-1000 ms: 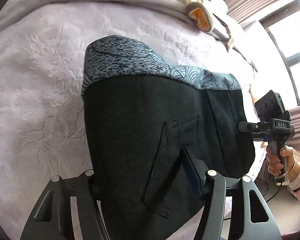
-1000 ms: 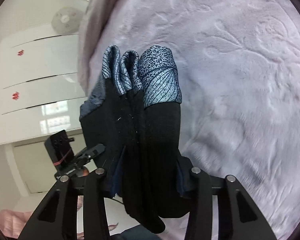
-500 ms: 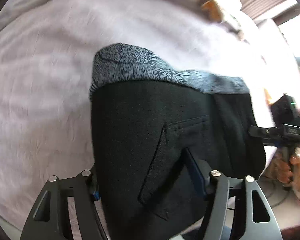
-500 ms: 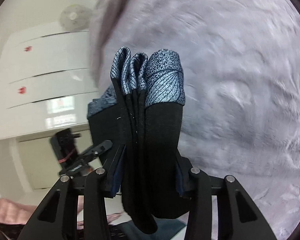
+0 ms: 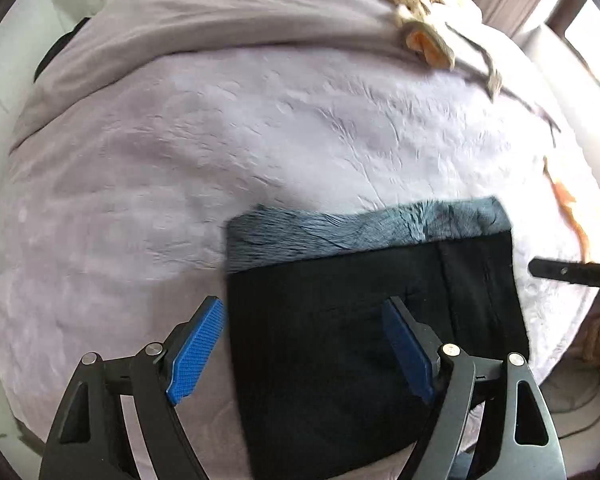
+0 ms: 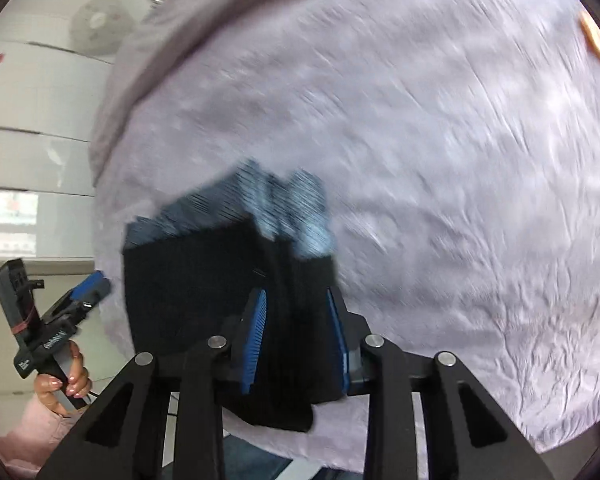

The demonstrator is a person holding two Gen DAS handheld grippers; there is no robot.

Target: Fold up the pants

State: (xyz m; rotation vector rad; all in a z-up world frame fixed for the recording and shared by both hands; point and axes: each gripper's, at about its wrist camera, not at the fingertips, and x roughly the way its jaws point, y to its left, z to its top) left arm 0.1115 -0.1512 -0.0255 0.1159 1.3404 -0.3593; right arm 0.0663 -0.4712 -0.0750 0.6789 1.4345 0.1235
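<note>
The folded black pants (image 5: pixel 360 328) with a grey-blue patterned cuff band (image 5: pixel 364 228) lie on the pale lilac bed cover (image 5: pixel 260 128) near its front edge. My left gripper (image 5: pixel 304 344) is open, its blue pads (image 5: pixel 198 340) spread wide, and the pants' left edge lies between them untouched. In the right wrist view my right gripper (image 6: pixel 296 340) is still closed around the right edge of the pants (image 6: pixel 188 288). The left gripper also shows in the right wrist view (image 6: pixel 60 320), held in a hand.
A grey blanket (image 5: pixel 220 24) is bunched along the far side of the bed. A beige and orange garment (image 5: pixel 420 28) lies at the far right. White cupboard doors (image 6: pixel 32 120) stand left of the bed. The bed's front edge is close under both grippers.
The pants went from hanging in both grippers to lying on the bed. My left gripper has opened and let go. The right gripper still holds its edge, and both views are motion-blurred.
</note>
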